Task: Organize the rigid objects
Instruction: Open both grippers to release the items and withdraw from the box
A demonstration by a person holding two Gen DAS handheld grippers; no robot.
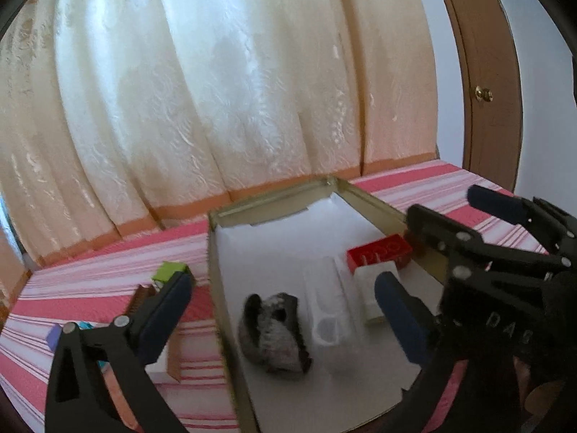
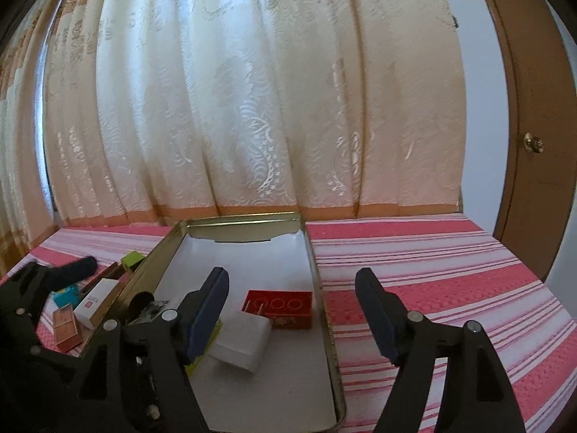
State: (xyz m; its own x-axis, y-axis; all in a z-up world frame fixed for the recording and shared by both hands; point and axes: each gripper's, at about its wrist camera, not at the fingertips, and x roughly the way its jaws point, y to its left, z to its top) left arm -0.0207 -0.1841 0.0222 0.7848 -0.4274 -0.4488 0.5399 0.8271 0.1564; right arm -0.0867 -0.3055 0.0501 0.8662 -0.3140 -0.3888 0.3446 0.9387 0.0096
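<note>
Both my grippers, left (image 1: 281, 310) and right (image 2: 292, 314), are hanging released over the tray (image 2: 324, 310), gripping nothing; red box (image 2: 279, 308) and white box (image 2: 241, 341) are lying inside it.

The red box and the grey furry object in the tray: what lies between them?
Left wrist view: a clear plastic case and a white box lie between the red box and grey furry object.

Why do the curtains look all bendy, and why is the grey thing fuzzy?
Left wrist view: the fisheye lens bows the cream patterned curtain, and the dark grey lumpy object in the shallow gold metal tray looks smeared, probably motion blur. Right wrist view: the curtain bows too, but the red rectangular box looks sharper.
</note>
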